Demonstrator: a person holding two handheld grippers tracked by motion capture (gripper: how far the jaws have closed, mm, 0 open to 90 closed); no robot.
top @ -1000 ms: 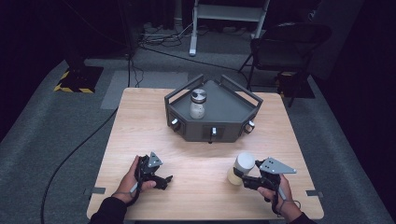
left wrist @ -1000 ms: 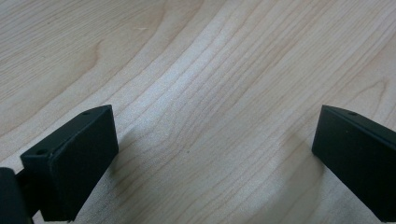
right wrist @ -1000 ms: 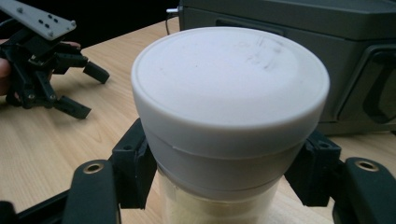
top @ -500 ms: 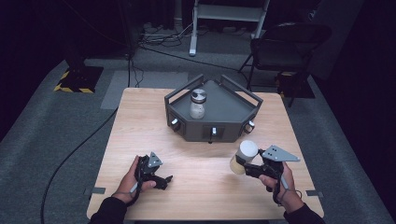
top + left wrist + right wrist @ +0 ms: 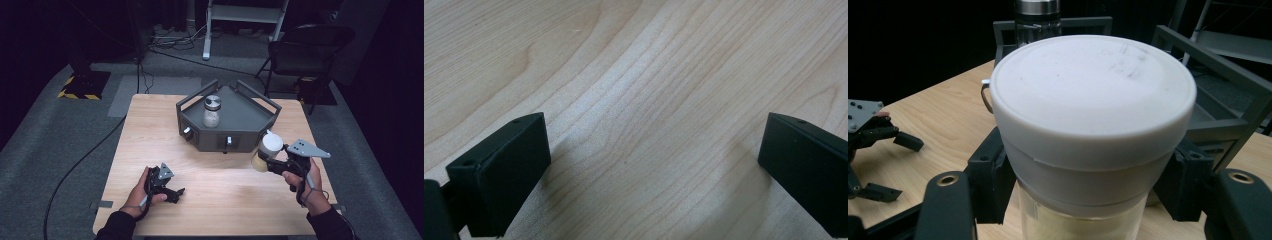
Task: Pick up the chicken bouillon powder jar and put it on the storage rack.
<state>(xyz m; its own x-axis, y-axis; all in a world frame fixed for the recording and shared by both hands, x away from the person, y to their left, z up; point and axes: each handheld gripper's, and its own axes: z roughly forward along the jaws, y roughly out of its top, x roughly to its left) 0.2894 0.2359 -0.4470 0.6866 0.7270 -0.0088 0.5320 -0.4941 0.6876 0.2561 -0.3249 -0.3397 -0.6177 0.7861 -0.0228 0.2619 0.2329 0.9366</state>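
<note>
My right gripper point(image 5: 267, 161) is shut on a clear jar with a white lid point(image 5: 266, 151) and pale contents, lifted off the wooden table point(image 5: 150, 135) just in front of the grey tray's point(image 5: 240, 127) right corner. In the right gripper view the white lid point(image 5: 1093, 105) sits between the jaws, which clamp the jar just below it. A second jar with a metal lid point(image 5: 212, 111) stands upright inside the tray. My left gripper point(image 5: 172, 193) rests on the table at the front left, open, with bare wood between its jaws in the left gripper view.
The grey tray has raised rails and small knobs point(image 5: 187, 131) on its front faces. A dark chair point(image 5: 300, 50) and a white stand point(image 5: 240, 12) sit beyond the table's far edge. Cables run over the floor at the left.
My right gripper has lifted the white-lidded jar off the table and carried it up toward the tray's right corner. The left gripper has stayed still.
</note>
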